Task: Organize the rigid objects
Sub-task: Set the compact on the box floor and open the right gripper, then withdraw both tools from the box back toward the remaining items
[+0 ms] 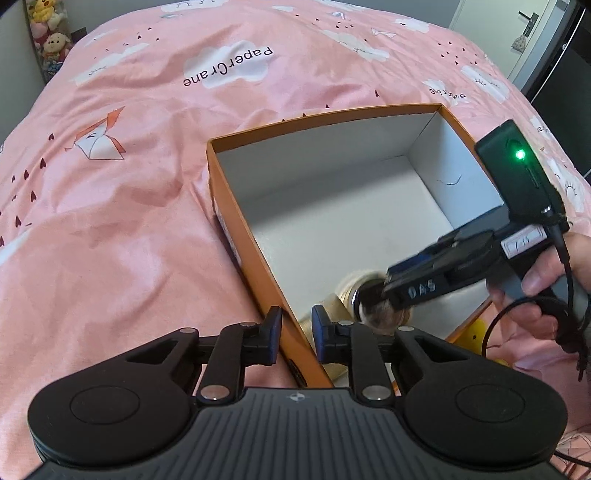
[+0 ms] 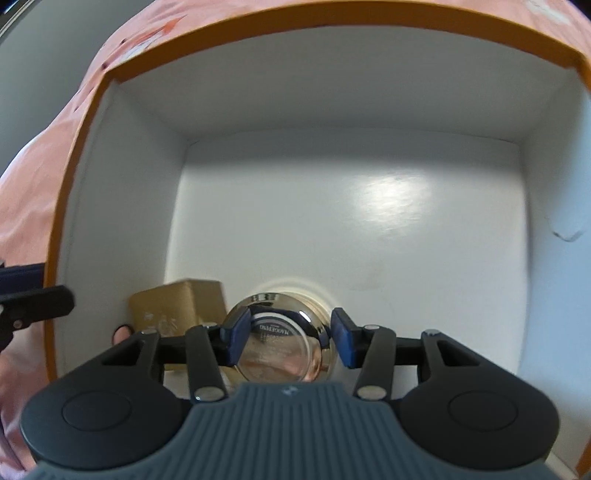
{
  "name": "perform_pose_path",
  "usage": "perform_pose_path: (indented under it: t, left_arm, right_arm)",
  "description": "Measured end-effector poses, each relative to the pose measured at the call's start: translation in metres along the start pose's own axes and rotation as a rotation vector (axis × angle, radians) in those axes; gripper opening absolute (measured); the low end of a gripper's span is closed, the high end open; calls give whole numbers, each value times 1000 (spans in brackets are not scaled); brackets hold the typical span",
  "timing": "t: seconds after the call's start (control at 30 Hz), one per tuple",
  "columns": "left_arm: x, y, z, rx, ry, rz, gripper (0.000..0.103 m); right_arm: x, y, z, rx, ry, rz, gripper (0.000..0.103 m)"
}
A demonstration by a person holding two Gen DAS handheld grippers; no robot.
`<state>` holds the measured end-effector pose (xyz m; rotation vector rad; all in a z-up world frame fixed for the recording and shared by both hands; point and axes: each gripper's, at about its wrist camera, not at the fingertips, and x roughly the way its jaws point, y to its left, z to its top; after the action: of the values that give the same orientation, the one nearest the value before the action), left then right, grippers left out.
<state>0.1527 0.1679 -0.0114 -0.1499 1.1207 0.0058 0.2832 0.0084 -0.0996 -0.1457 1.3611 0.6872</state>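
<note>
Inside orange box [image 2: 461, 35] on pink bed [image 1: 110, 221], our right claw [image 2: 288, 338] spread around shiny round tin [image 2: 280, 332]; gold box [image 2: 177, 302] just beside. Our left claw [image 1: 295, 332] spread, straddling box wall.

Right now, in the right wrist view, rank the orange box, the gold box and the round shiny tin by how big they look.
1. Orange box: fills most of the view.
2 and 3. Gold box and round shiny tin: look alike in size; the right gripper partly hides both, and the tin sits nearer the camera, so no firm ranking.

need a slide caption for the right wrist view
Right hand-held gripper open around a round shiny metal object inside the orange box, beside a gold box.
</note>
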Motion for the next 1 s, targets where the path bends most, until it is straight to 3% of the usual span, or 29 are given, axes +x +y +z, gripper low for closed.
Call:
perform_pose_path:
  t: [0.07, 0.53, 0.7, 0.77, 1.0]
  left_arm:
    - [1, -1, 0, 5, 6, 6, 23]
    - [-2, -4, -3, 15, 8, 36, 23]
    - [-16, -8, -9, 13, -23, 57, 24]
    - [-24, -12, -15, 13, -47, 54, 24]
    - [-50, -35, -37, 30, -95, 40, 24]
  right_arm:
    - [4, 4, -2, -10, 21, 29, 48]
    - [3, 13, -9, -27, 5, -8, 49]
    - [-20, 20, -19, -60, -58, -46, 50]
    - [-33, 23, -25, -82, -97, -65, 57]
    - [-79, 36, -53, -126, -216, -74, 57]
